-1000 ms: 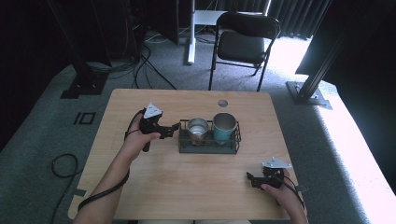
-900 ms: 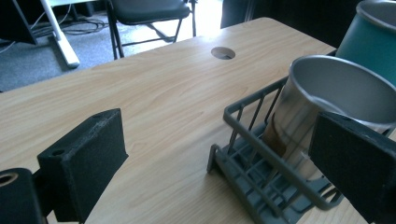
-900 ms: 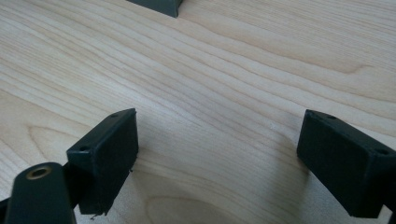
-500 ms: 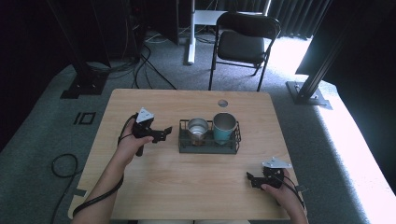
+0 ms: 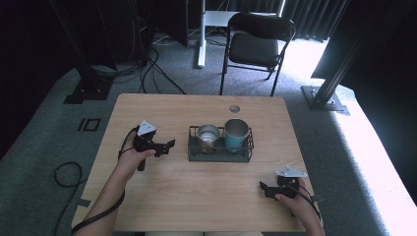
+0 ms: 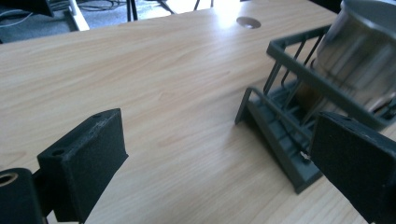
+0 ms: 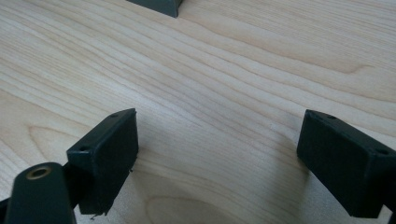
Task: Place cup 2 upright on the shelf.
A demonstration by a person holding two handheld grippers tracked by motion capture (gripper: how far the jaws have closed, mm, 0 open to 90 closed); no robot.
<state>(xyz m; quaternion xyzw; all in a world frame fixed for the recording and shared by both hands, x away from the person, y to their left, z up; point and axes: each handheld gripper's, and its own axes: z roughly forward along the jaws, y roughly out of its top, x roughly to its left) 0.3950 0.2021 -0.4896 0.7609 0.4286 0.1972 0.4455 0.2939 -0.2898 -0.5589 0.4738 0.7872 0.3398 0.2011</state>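
Fingers (image 6: 84,168) of the left gripper (image 5: 164,146), lately widened, are held spread and empty left of the rack (image 5: 220,155); both cups (image 5: 208,135) are already seated inside. Right gripper (image 5: 265,189) fingers are spread near the tabletop (image 5: 196,196) edge.

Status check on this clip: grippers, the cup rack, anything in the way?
Left gripper open, empty, just left of rack. Right gripper open, empty, low over table. Steel cup and teal cup sit in rack. Nothing in between.
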